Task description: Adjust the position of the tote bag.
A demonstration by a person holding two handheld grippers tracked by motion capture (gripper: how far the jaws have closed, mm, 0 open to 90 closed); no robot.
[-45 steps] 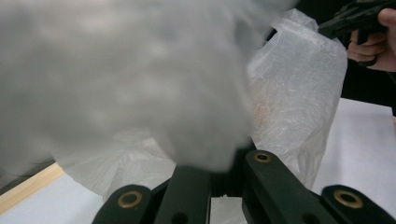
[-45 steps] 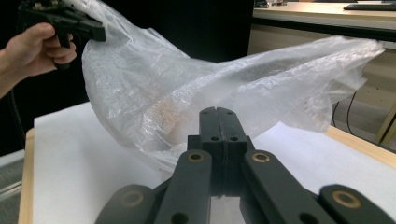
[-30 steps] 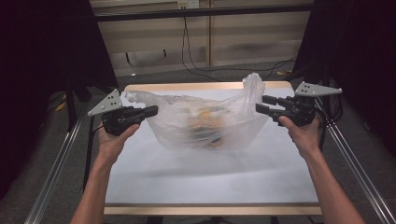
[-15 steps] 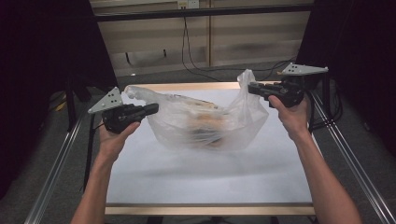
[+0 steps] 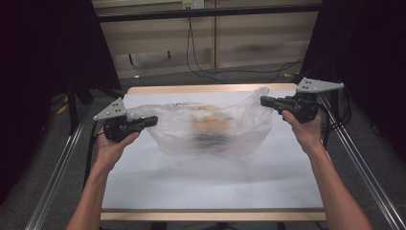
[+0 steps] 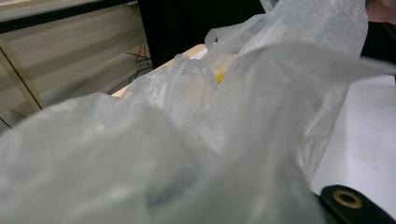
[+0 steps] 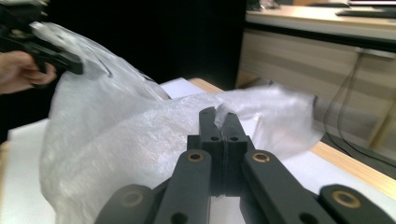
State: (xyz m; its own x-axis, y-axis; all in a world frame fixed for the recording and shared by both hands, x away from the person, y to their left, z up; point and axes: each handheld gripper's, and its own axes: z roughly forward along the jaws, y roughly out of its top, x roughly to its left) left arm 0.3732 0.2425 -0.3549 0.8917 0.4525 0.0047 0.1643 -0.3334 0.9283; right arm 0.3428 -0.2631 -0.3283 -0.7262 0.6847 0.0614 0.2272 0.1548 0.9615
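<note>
I held one gripper in each hand, and between them hung a clear plastic bag (image 5: pixel 210 129) over the white table (image 5: pixel 210 187). The bag was stretched from left to right, and its belly sagged down to the table top in the far half of it. Inside I could see something orange and something dark, but they were too blurred to name.

My left gripper (image 5: pixel 152 120) was at the left end of the bag, low and near the left edge of the table. Its jaws were fully closed on the left rim of the bag. In the left gripper view the crumpled plastic (image 6: pixel 187 140) lay so close before the camera that it covered the jaws almost completely, and I saw a bit of yellow through the film further away.

My right gripper (image 5: pixel 264 101) was at the right end of the bag, held higher than the left one and close to the far right corner of the table. Its jaws had just been closing, and now the two black pads stood together with a thin fold of the bag pinched between them. In the right gripper view (image 7: pixel 223 122) this fold (image 7: pixel 221 112) stood up just above the tips, and the rest of the bag spread away to the left, toward my other hand (image 7: pixel 21 70) with its gripper.

The table was a white sheet on a wooden board (image 5: pixel 210 89), and the grey floor (image 5: pixel 201 76) with some cables lay behind it.
</note>
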